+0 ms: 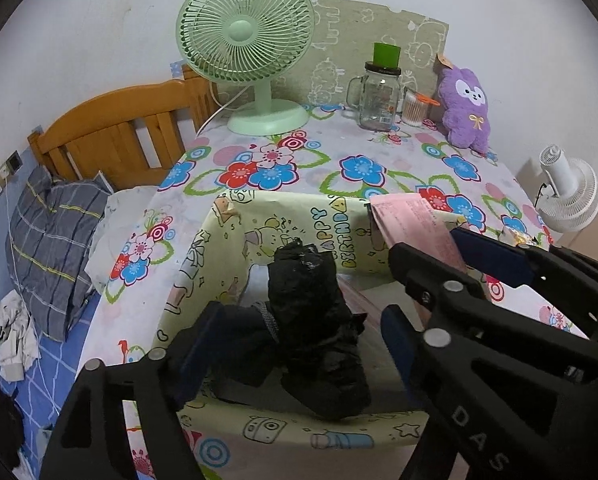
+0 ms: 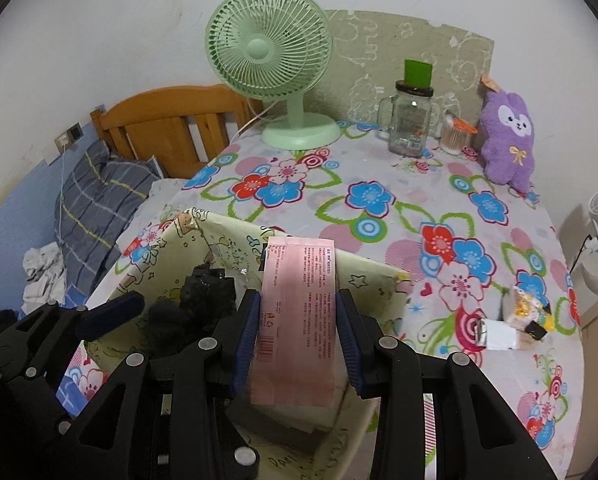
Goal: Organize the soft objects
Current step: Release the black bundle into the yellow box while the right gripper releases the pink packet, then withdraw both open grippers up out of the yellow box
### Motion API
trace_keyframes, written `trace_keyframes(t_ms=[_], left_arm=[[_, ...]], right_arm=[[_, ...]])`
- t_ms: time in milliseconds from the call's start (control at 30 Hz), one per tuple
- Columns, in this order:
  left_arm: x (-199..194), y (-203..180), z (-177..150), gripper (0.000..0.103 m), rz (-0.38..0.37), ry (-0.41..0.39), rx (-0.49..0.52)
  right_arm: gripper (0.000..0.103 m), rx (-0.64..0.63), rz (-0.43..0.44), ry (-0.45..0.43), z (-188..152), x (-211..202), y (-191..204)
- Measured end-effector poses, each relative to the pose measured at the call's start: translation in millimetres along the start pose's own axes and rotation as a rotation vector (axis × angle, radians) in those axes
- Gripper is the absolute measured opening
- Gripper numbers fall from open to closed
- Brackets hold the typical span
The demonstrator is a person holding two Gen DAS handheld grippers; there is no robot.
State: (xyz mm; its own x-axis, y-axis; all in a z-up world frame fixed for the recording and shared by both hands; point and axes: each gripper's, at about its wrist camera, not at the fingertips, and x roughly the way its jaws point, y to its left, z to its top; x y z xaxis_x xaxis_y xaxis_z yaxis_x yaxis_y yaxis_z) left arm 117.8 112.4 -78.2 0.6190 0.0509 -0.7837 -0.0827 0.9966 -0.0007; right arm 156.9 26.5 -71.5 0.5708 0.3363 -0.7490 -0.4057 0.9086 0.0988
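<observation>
A yellow "Happy Birthday" patterned box (image 1: pixel 331 228) stands open on the floral table; it also shows in the right wrist view (image 2: pixel 363 280). Inside lies a crumpled black plastic bag (image 1: pixel 319 320), seen again in the right wrist view (image 2: pixel 207 292), on dark cloth (image 1: pixel 239 344). My left gripper (image 1: pixel 295 344) is open, its fingers either side of the black bag over the box. My right gripper (image 2: pixel 299 344) is shut on a pink packet (image 2: pixel 295 320) and holds it over the box's right part; the packet also shows in the left wrist view (image 1: pixel 415 220). A purple plush toy (image 1: pixel 465 108) sits at the table's back right.
A green fan (image 1: pixel 247 48), a glass mug jar (image 1: pixel 379 96) and a cotton swab tub (image 1: pixel 413 108) stand at the back. Small wrappers (image 2: pixel 515 320) lie right of the box. A bed with a plaid pillow (image 1: pixel 51 248) is left; a white fan (image 1: pixel 567 188) is right.
</observation>
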Motion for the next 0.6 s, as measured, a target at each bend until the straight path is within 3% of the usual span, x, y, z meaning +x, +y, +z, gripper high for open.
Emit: trace_keyframes(t_ms=[267, 400, 600], left_arm=[[6, 8, -1, 0.087, -0.001, 0.014, -0.003], [7, 10, -2, 0.088, -0.011, 0.018, -0.007], [4, 5, -2, 0.088, -0.011, 0.012, 0.004]], right_arm=[[0.044, -0.003, 0.022, 0.024, 1, 14, 8], [0.071, -0.008, 0.007, 0.014, 1, 14, 9], [0.076, -0.009, -0.021, 0.0, 0, 8, 7]])
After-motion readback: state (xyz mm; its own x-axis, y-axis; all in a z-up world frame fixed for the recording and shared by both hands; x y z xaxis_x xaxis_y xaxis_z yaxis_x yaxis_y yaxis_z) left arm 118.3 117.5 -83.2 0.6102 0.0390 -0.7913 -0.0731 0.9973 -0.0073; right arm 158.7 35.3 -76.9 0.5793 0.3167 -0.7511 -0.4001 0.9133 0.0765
